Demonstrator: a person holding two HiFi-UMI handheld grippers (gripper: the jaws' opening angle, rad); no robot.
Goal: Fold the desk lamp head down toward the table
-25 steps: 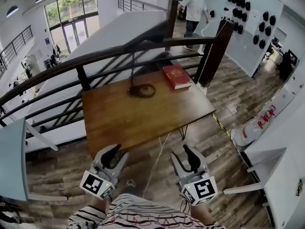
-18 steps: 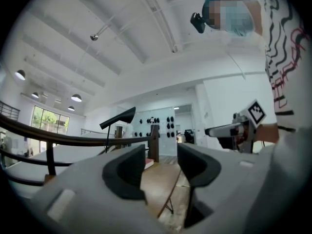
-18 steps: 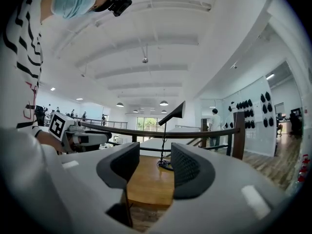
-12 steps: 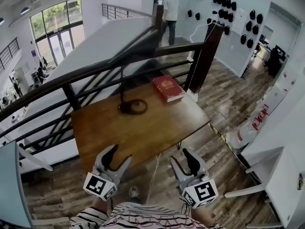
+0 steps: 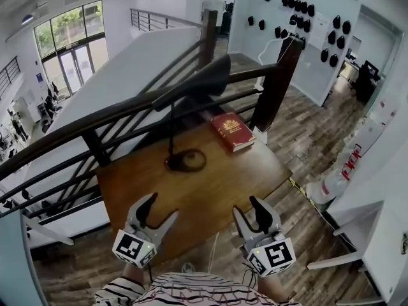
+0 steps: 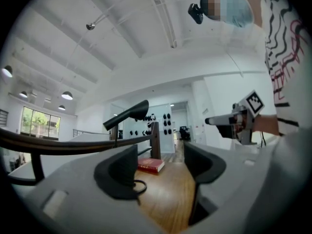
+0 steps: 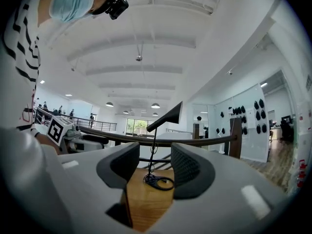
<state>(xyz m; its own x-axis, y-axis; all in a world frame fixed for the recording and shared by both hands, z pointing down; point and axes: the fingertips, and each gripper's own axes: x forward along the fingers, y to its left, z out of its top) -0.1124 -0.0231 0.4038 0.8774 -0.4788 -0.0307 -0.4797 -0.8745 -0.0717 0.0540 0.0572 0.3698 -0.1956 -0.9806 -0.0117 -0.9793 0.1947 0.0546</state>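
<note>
A black desk lamp stands on the wooden table [image 5: 223, 187]. Its ring base [image 5: 185, 160] carries a thin upright stem, and the long cone head [image 5: 194, 85] is raised and slants up to the right. Both grippers hover at the table's near edge, well short of the lamp and touching nothing. My left gripper [image 5: 160, 209] has its jaws opening, with nothing between them. My right gripper [image 5: 248, 208] is open and empty. The left gripper view shows the lamp head [image 6: 126, 116] beyond the jaws [image 6: 161, 165]. The right gripper view frames the base [image 7: 158, 181] between its jaws [image 7: 155, 165].
A red book [image 5: 233, 131] lies at the table's far right corner. A dark railing [image 5: 127, 116] with a thick wooden post [image 5: 274, 81] runs right behind the table. Beyond it is a drop to a lower floor. A person [image 5: 215, 2] stands far back.
Both grippers have moved forward from over the floor to the table's near edge. The left jaws have spread wider. The lamp and book have not moved.
</note>
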